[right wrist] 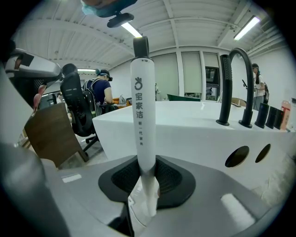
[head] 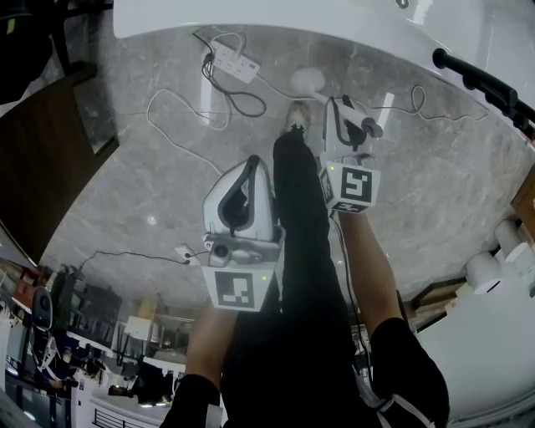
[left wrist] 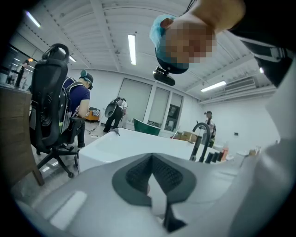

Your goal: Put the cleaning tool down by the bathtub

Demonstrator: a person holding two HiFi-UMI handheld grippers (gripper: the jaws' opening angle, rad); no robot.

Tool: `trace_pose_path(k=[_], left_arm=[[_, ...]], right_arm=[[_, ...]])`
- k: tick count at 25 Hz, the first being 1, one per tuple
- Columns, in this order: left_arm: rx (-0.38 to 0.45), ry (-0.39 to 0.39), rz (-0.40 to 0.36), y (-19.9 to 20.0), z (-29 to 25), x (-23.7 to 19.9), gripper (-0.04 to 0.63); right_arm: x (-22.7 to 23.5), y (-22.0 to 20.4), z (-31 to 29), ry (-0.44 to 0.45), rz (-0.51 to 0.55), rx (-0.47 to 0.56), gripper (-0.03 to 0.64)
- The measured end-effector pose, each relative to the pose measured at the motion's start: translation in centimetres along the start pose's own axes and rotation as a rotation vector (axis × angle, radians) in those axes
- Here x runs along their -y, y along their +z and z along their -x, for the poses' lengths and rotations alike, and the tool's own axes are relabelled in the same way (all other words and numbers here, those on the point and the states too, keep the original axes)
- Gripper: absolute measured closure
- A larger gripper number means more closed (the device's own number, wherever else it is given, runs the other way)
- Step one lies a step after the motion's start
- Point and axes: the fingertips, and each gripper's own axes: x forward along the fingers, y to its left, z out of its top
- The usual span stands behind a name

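The cleaning tool (right wrist: 141, 106) has a long white handle with printed signs and a dark end. It stands upright between the pads of my right gripper (right wrist: 143, 199), which is shut on it. In the head view my right gripper (head: 338, 109) hangs low over the grey floor, close to the white bathtub (head: 334, 17), with the handle's dark end (head: 374, 128) sticking out to the right. My left gripper (head: 249, 167) hangs to its left, nearer the person. Its jaws (left wrist: 157, 199) show only a narrow gap with nothing in it. The tool's lower end is hidden.
The person's black trouser leg (head: 301, 217) and shoe (head: 298, 113) stand between the grippers. A power strip (head: 234, 60) with cables lies by the tub. Black taps (right wrist: 236, 83) rise from the tub rim. A wooden board (head: 42, 159) and an office chair (left wrist: 51, 106) stand at the left.
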Motion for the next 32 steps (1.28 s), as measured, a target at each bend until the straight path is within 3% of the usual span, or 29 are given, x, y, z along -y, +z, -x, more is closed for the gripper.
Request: trace_pose_path(k=[32], left_arm=[[-0.021, 0.006, 0.020, -3.8, -2.9, 0.4, 0.589]], right_arm=[[1.1, -11.6, -8.8, 0.009, 0.040, -0.154, 0.523]])
